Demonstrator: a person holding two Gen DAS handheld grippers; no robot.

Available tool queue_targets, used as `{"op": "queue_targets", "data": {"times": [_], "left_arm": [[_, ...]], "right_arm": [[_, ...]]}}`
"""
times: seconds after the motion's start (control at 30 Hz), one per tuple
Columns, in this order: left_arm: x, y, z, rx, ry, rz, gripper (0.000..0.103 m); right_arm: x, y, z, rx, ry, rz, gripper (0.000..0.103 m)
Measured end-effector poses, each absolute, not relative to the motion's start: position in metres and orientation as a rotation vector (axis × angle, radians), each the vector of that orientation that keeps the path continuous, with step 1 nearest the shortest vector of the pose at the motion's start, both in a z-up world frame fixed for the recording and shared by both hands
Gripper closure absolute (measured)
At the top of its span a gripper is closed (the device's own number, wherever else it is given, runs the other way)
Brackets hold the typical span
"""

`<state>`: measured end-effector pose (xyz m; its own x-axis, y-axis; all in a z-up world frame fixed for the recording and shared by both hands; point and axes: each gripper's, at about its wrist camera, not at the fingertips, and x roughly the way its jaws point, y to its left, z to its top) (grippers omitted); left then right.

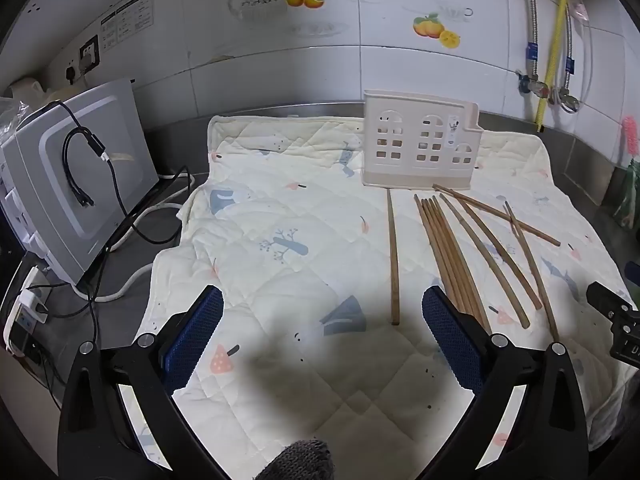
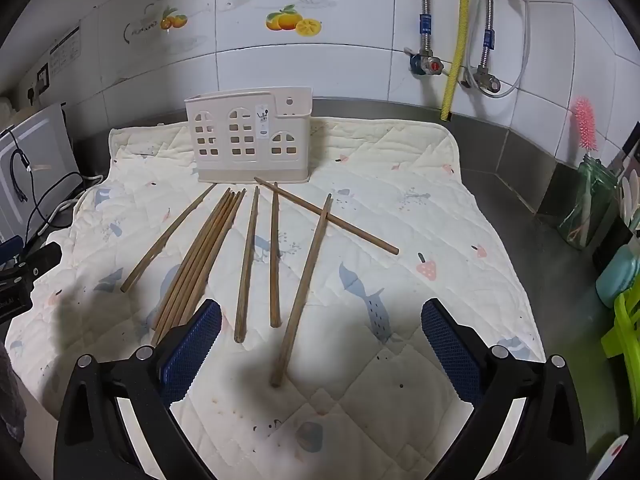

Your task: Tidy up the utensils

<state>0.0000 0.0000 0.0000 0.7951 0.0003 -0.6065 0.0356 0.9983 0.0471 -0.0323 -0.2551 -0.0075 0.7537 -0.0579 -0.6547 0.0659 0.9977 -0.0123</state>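
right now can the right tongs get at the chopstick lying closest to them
Probably yes. The right tongs are open and empty, tilted down at the cloth, and the nearest chopstick lies between the pads' line with bare cloth around its near end. Only its far tip crosses another chopstick.

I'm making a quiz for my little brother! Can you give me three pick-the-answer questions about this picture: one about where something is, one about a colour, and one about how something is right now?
1. Where do the chopsticks lie?
A. inside the holder
B. on the quilted cloth
C. in the glass jar

2. What colour is the utensil holder?
A. cream
B. bright red
C. black

3. How is the right hand-held gripper?
A. shut on a chopstick
B. open and empty
C. shut on the cloth

Answers:
1 B, they are spread loose on the quilted cloth in front of the holder.
2 A, its house-shaped walls are cream.
3 B, its blue pads stand wide apart with nothing gripped.
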Motion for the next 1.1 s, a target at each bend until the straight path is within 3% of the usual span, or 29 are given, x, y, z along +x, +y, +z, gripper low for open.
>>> {"op": "queue_targets", "data": {"times": [1.1], "left_arm": [[-0.0036,-0.0015,-0.0024,0.056,0.656,-0.040,0.005]], "right_arm": [[-0.0368,-0.2559,-0.0025,0.008,0.697,-0.070,0.006]]}}
